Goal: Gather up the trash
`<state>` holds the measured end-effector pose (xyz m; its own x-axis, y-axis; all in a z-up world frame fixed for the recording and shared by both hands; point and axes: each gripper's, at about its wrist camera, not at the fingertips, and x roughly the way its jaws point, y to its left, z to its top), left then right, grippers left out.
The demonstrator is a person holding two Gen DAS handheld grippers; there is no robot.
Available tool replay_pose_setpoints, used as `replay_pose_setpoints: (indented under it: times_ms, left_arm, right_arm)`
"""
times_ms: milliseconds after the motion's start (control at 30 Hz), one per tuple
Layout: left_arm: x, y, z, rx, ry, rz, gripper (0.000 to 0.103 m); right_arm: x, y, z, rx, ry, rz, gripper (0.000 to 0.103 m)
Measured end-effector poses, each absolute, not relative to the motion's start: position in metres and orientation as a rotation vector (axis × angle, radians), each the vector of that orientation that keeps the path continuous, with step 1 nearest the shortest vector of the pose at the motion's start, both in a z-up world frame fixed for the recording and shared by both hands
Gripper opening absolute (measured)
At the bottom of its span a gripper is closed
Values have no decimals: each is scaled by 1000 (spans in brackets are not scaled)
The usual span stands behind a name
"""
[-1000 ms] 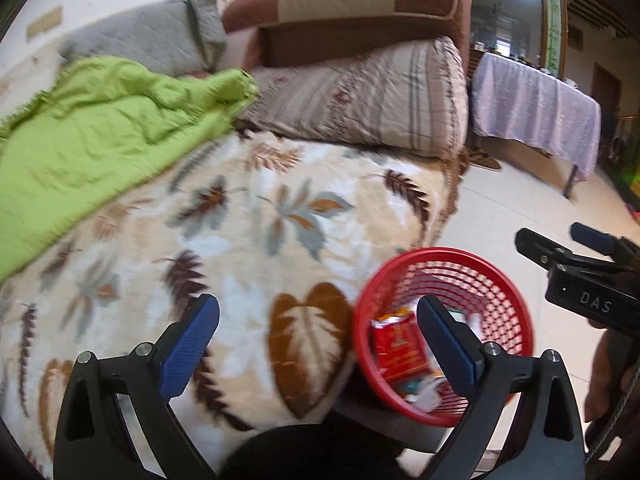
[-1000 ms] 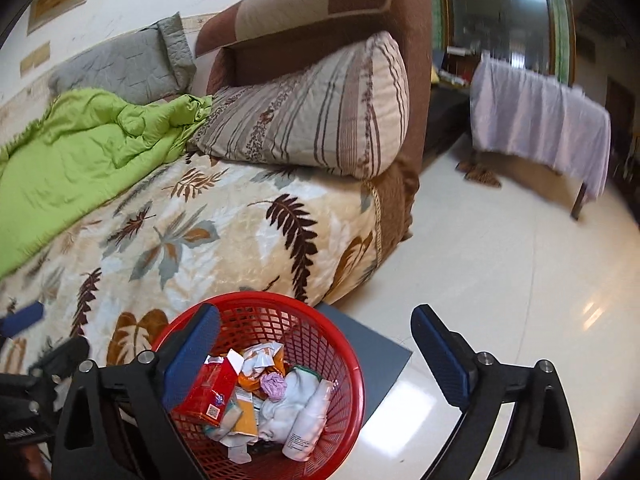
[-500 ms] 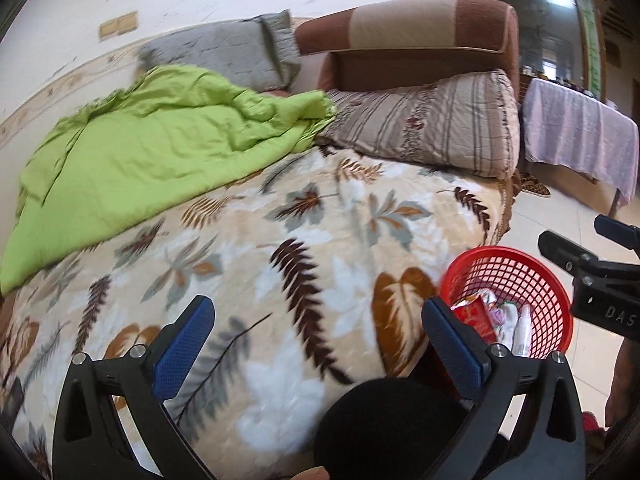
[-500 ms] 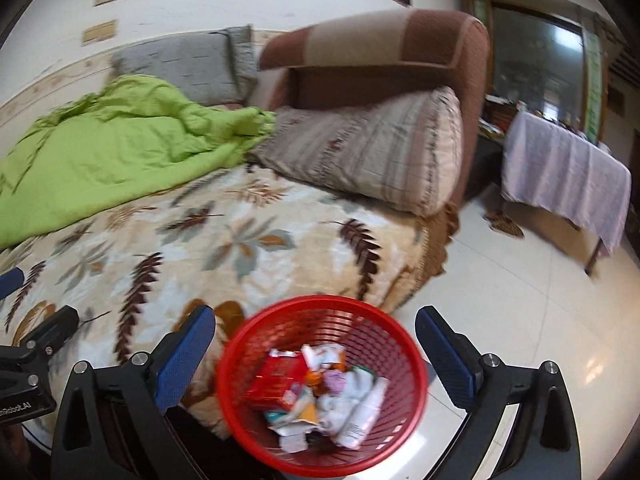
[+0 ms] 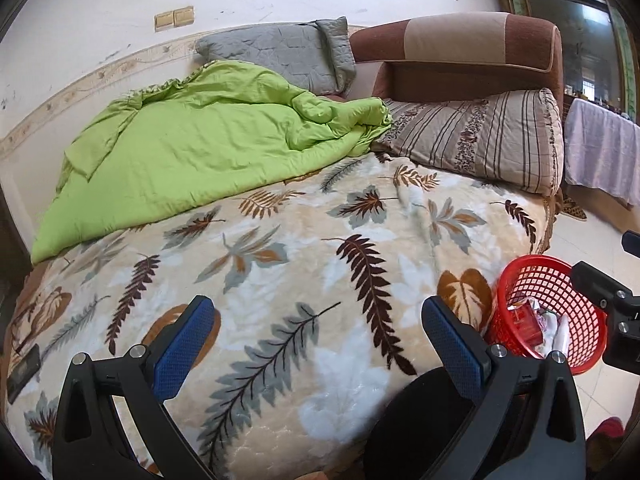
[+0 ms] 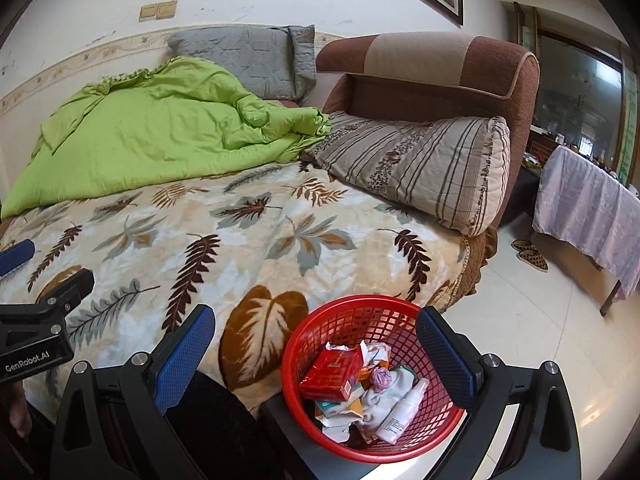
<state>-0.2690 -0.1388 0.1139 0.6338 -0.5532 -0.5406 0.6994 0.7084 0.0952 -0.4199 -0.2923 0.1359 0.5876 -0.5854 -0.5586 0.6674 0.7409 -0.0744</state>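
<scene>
The red basket (image 6: 370,380) stands on a low dark stand at the corner of the bed, just beside the edge of the leaf-pattern blanket (image 5: 280,248), so you can reach it from the bed side without walking. It already holds the trash: a red carton (image 6: 334,374), crumpled paper (image 6: 372,354), a white bottle (image 6: 402,412) lying on its side, and some wrappers under them that I cannot name. In the left view you see the same basket only at the right edge, with part of its rim cut by the other tool.

Your right gripper (image 6: 316,364) is wide open and holds nothing; the basket shows between its blue pads but neither pad touches it. Your left gripper (image 5: 320,356) is also fully open and empty, and it points over the blanket, not at the basket.

On the blanket I can find no loose trash. A small dark flat thing (image 5: 24,372) lies at its left edge; I cannot tell what it is. The green quilt (image 5: 192,152) and the striped pillow (image 5: 480,136) lie further back. I judge that the collecting is almost finished, and you are looking over the bed for anything left.
</scene>
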Motion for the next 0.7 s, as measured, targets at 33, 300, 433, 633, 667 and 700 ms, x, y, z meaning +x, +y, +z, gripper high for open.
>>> replay_pose_setpoints:
  times_ms: [33, 300, 433, 633, 667, 700]
  left_arm:
    - [-269, -137, 113, 305, 512, -736, 103]
    - [-272, -131, 108, 309, 495, -776, 103]
    - [-273, -129, 105, 304, 502, -796, 103]
    - [-278, -130, 101, 331, 485, -806, 103]
    - [-278, -130, 100, 335, 484, -809, 103]
    - [-279, -130, 100, 337, 483, -811, 103]
  right_arm:
    - [-420, -291, 136, 148, 593, -732, 102]
    - [-418, -282, 135, 128, 606, -733, 102]
    - [-418, -277, 133, 121, 614, -730, 102]
    - [-420, -271, 130, 117, 623, -721, 102]
    - [-420, -270, 130, 114, 624, -721, 102]
    - [-421, -268, 129, 112, 625, -720, 102]
